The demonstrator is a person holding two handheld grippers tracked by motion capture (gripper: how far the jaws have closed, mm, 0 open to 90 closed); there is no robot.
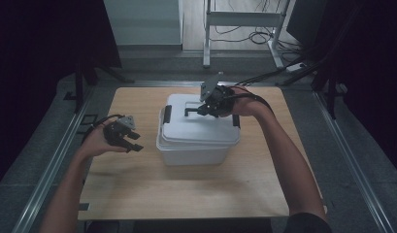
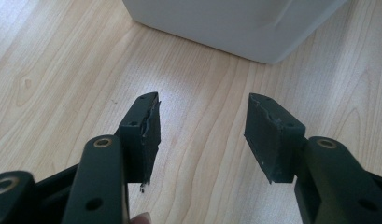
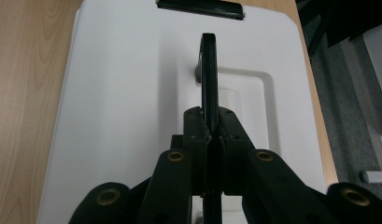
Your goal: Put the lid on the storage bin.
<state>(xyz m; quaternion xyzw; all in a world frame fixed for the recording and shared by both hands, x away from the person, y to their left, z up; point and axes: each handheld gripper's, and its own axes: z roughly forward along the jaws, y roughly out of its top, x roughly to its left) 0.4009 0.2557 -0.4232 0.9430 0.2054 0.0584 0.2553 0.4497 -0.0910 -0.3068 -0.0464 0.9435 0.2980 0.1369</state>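
A white lidded box (image 1: pixel 196 130) with black side latches sits mid-table toward the far edge, its black handle (image 3: pixel 208 70) raised upright.

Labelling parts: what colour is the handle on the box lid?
Black, against the white lid. The handle shows best in the right gripper view, clamped by the right gripper.

i count one white box (image 1: pixel 196 138) on one wooden table (image 1: pixel 186 189), one black carry handle (image 3: pixel 209 74) between my right gripper's (image 1: pixel 202 110) jaws, two black latches (one per end), and two grippers, the left gripper (image 1: pixel 130 141) beside the box.
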